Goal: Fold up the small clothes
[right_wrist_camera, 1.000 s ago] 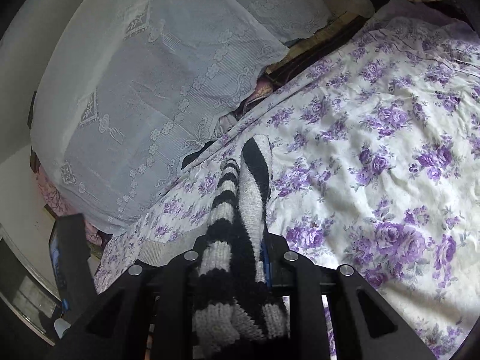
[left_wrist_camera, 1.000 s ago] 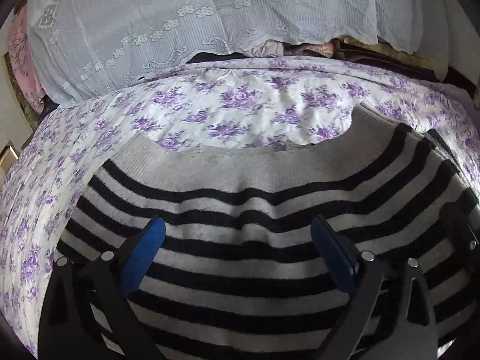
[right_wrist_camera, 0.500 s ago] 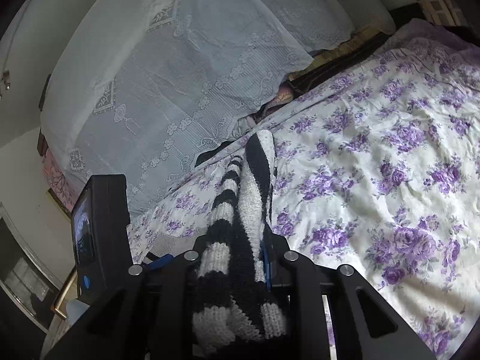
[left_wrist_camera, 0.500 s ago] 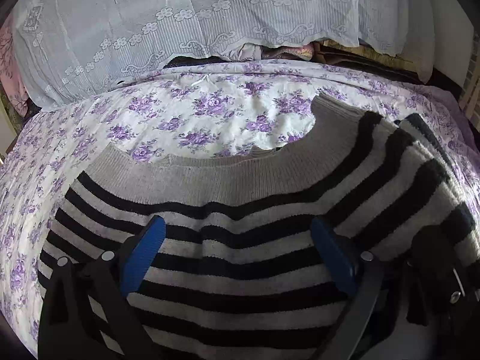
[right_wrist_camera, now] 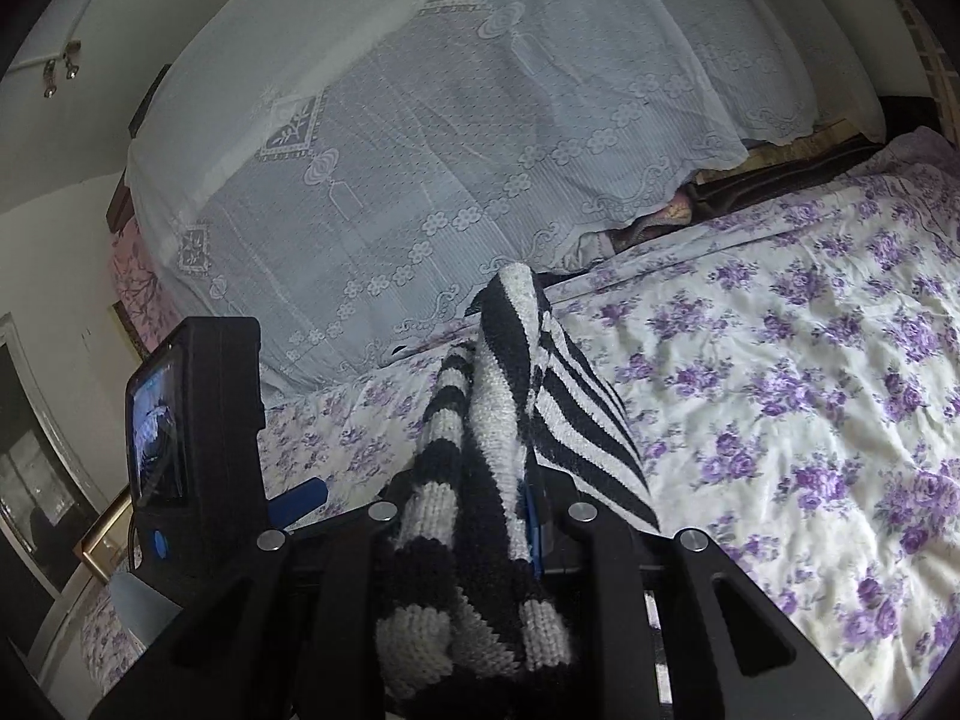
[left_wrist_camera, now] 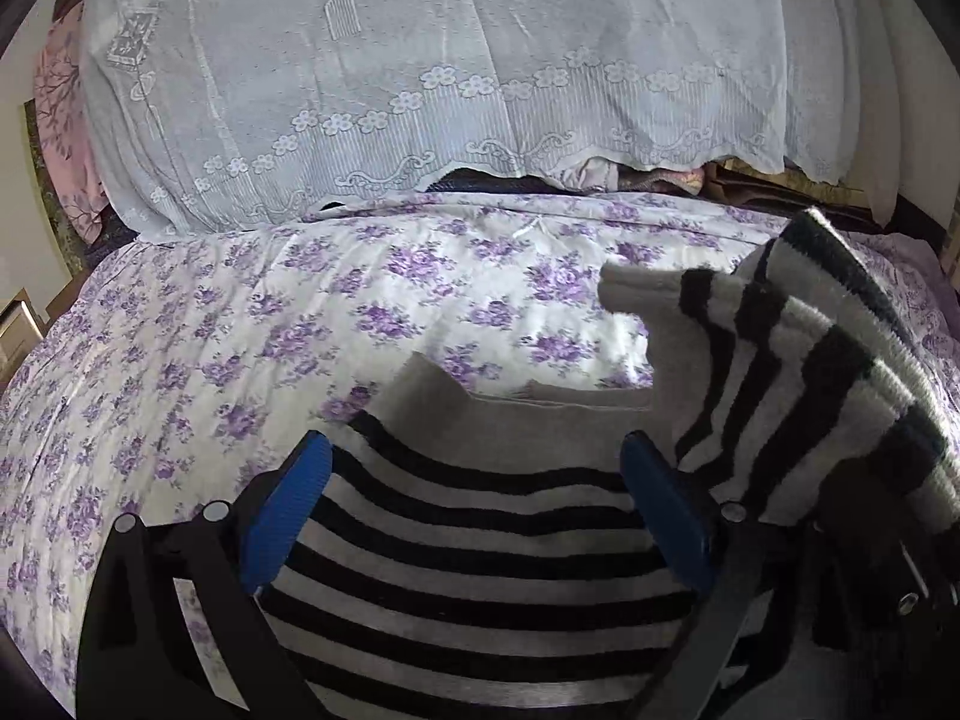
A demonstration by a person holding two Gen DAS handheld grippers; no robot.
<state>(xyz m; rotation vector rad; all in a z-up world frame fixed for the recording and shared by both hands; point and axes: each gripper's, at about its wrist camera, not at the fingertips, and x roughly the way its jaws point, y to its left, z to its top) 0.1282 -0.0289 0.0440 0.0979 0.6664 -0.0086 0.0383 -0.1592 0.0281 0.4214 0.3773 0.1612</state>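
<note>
A grey and black striped knit sweater (left_wrist_camera: 480, 576) lies on the floral bedsheet (left_wrist_camera: 240, 324). My left gripper (left_wrist_camera: 477, 510) is open, its blue pads (left_wrist_camera: 288, 516) spread over the sweater's grey hem band, not gripping it. My right gripper (right_wrist_camera: 480, 516) is shut on a bunched side of the sweater (right_wrist_camera: 498, 420) and holds it lifted. In the left wrist view that lifted part (left_wrist_camera: 798, 372) stands up at the right and leans over the flat part. The right gripper's body (left_wrist_camera: 870, 570) shows there at the lower right.
A big pile under a white lace cover (left_wrist_camera: 420, 72) stands at the back of the bed. Dark and coloured fabrics (left_wrist_camera: 660, 180) peek out beneath it. The left gripper's body with its small screen (right_wrist_camera: 180, 420) is at the left in the right wrist view. Floral sheet (right_wrist_camera: 810, 390) stretches to the right.
My right gripper has lifted its side of the sweater and carried it left over the flat part. The left gripper stays open over the sweater, with more bedsheet now in its view.
</note>
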